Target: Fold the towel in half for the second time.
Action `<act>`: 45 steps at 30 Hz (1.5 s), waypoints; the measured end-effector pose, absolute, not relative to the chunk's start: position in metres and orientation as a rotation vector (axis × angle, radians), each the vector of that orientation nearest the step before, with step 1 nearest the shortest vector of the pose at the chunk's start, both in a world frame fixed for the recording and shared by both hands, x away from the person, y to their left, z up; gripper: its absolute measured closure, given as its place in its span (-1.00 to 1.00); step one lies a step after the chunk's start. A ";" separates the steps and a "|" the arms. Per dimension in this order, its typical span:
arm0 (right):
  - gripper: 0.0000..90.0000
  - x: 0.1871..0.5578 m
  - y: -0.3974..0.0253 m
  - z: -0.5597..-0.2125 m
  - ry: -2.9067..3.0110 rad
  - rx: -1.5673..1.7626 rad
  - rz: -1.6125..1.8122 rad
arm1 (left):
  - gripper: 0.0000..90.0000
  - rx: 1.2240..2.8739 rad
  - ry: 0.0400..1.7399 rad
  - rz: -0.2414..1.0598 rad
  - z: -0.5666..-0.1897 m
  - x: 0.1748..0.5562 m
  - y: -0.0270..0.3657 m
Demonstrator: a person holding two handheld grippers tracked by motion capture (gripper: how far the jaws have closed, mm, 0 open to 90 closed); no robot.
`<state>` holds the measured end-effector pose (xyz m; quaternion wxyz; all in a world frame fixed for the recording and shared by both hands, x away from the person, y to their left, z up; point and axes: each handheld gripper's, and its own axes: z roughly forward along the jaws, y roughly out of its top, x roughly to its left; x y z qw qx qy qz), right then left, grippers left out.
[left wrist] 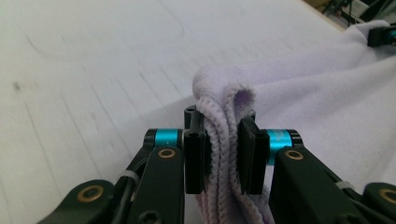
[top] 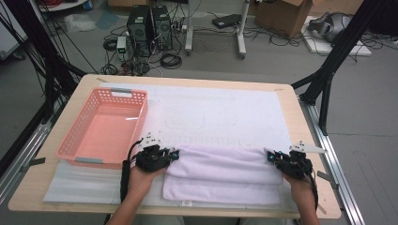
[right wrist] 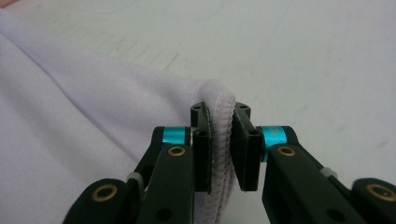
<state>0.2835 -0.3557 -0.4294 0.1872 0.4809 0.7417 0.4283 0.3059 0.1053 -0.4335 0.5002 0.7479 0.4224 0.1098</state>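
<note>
So the wooden table (top: 300, 122) is mostly covered by a white mat (top: 220, 112) with faint outlines drawn on it, and that takes up the middle from near to far. On the left side of the table sits a pink plastic basket (top: 70, 140), nothing in it, with its right wall just beside the left hand's gear. Along the near edge of the mat lies a pale lilac towel (top: 220, 171), folded over so a rolled upper layer lies across a flat lower layer that pokes out toward the near side. It runs left to right between the two hands.

Left gripper (top: 174, 155) is at the towel's left end, and in the left gripper view (left wrist: 223, 158) its jaws are clamped on a bunched stack of hemmed towel edges, fabric bulging up over the pads. Right gripper (top: 271, 157) is at the towel's right end, and the right gripper view (right wrist: 222, 154) shows its jaws pinched narrow on the stitched hem of that corner. Both of them are low, right at the mat.
</note>
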 end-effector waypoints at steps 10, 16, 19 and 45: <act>0.77 0.332 -0.354 -0.421 2.037 1.368 1.124 | 0.65 1.794 1.010 0.318 -0.434 0.352 0.098; 0.77 0.353 -0.352 -0.419 2.036 1.380 1.089 | 0.64 1.774 1.054 0.323 -0.438 0.370 0.097; 0.77 0.363 -0.350 -0.422 2.033 1.395 1.063 | 0.63 1.784 1.065 0.332 -0.441 0.375 0.095; 0.29 0.337 -0.356 -0.420 2.115 1.422 1.014 | 0.88 1.856 1.135 0.248 -0.444 0.361 0.090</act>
